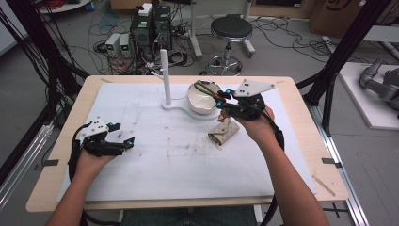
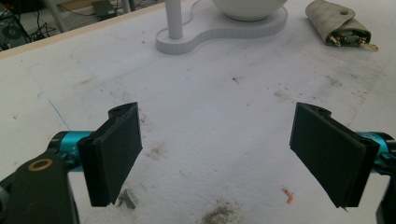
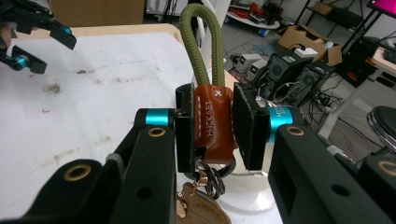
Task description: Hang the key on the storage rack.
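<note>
Right hand-held gripper (image 3: 212,133) has its jaws clamped on the brown leather tab (image 3: 215,122) of a keychain strap. Grip sits on the tab, the stiffest part, so the olive cord loop (image 3: 200,44) stands free above the pads while the split ring and a copper-coloured tag (image 3: 198,205) hang below. My read: that keeps the loop open and presentable for hanging.

In the high view the same gripper (image 1: 225,98) holds the strap up off the bench, right at the rim of the white bowl (image 1: 201,100), with the white peg stand (image 1: 164,75) just to its left. Bowl and peg share one white base. Likely target is either the peg or the bowl; can't tell which from here. Gripper is tilted toward the bowl, so the dangling ring could catch the rim.

Beige key pouch (image 1: 223,133) lies flat on the bench (image 1: 141,141) just below the right hand, flap snapped, keys poking out one end. It's clear of the strap.

Left hand-held gripper (image 1: 123,134) rests low near the left edge of the white mat, jaws wide apart, nothing between them; its own view shows both pads (image 2: 114,149) over bare, scuffed mat. Looks parked, well apart from the action, pointed roughly toward the stand and pouch (image 2: 338,25).
</note>
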### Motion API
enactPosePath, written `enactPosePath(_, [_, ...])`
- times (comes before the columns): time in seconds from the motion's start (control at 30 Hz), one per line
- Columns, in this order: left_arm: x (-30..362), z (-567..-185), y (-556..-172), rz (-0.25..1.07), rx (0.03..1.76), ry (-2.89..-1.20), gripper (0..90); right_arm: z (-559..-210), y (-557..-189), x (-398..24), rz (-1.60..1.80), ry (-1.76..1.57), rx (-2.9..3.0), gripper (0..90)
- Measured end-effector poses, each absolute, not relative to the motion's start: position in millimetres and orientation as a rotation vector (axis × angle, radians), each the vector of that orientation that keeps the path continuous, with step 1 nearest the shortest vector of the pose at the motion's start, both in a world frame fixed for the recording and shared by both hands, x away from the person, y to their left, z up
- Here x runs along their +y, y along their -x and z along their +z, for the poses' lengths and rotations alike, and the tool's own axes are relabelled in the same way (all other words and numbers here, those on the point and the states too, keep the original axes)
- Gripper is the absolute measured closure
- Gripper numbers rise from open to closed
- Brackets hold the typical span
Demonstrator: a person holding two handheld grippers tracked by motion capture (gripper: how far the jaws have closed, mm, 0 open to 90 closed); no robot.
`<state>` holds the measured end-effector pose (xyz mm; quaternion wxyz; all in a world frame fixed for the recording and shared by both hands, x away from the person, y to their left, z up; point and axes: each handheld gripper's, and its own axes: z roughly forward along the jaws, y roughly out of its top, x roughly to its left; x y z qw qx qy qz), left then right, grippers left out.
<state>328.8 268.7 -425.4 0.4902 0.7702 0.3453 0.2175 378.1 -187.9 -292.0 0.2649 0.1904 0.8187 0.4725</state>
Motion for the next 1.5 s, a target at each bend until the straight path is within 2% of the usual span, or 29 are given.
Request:
enactPosePath(0.5, [276.9, -424.2, -311.4, 0.546, 0.846, -1.879, 16.6, -273.5, -409.1, -133.5, 1.24, -0.422, 2.233, 72.1])
enactPosePath(0.87, [280.4, -424.5, -308.1, 0.557, 0.853, -1.875, 16.6, -273.7, -433.5, -87.6, 1.17, -0.408, 2.251, 72.0])
enactPosePath(1.5, [282.5, -425.7, -309.3, 0.555, 0.858, -1.872, 16.6, -285.1, -455.2, -59.9, 1.074, -0.435, 2.254, 71.9])
